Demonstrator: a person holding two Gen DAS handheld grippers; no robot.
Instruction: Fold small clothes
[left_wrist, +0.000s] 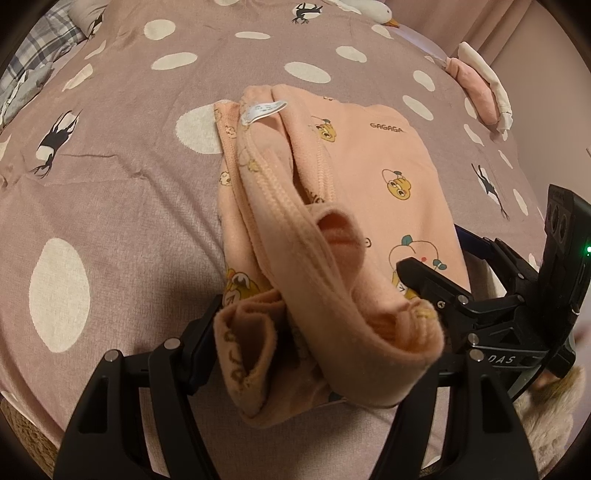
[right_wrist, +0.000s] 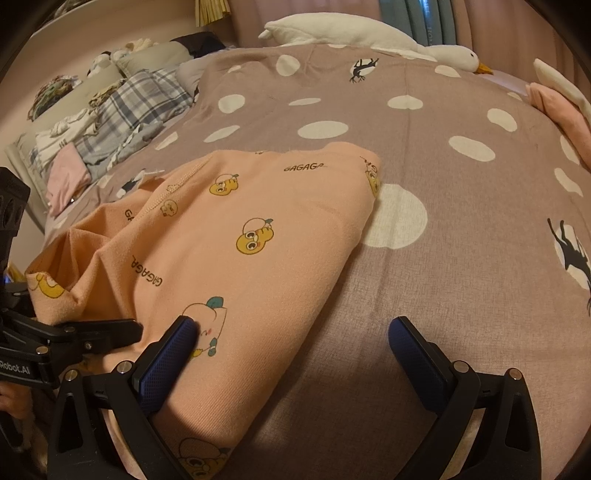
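Observation:
A small peach garment (left_wrist: 369, 173) printed with cartoon figures and "GAGAGA" lies on the mauve spotted bedspread (left_wrist: 122, 177). It also shows in the right wrist view (right_wrist: 236, 236). My left gripper (left_wrist: 314, 350) is shut on a bunched, folded-over edge of the garment and lifts it a little. A white care label (left_wrist: 262, 110) shows near the far end. My right gripper (right_wrist: 291, 343) is open just above the bed, its left fingertip (right_wrist: 181, 332) touching the garment's near edge, its right fingertip (right_wrist: 406, 336) over bare bedspread. The right gripper's body (left_wrist: 517, 306) appears at the right of the left wrist view.
Folded pink and white clothes (left_wrist: 480, 85) sit at the far right of the bed, also in the right wrist view (right_wrist: 557, 107). A white goose plush (right_wrist: 369, 35) lies at the far edge. A heap of plaid and mixed laundry (right_wrist: 110, 122) is at the far left.

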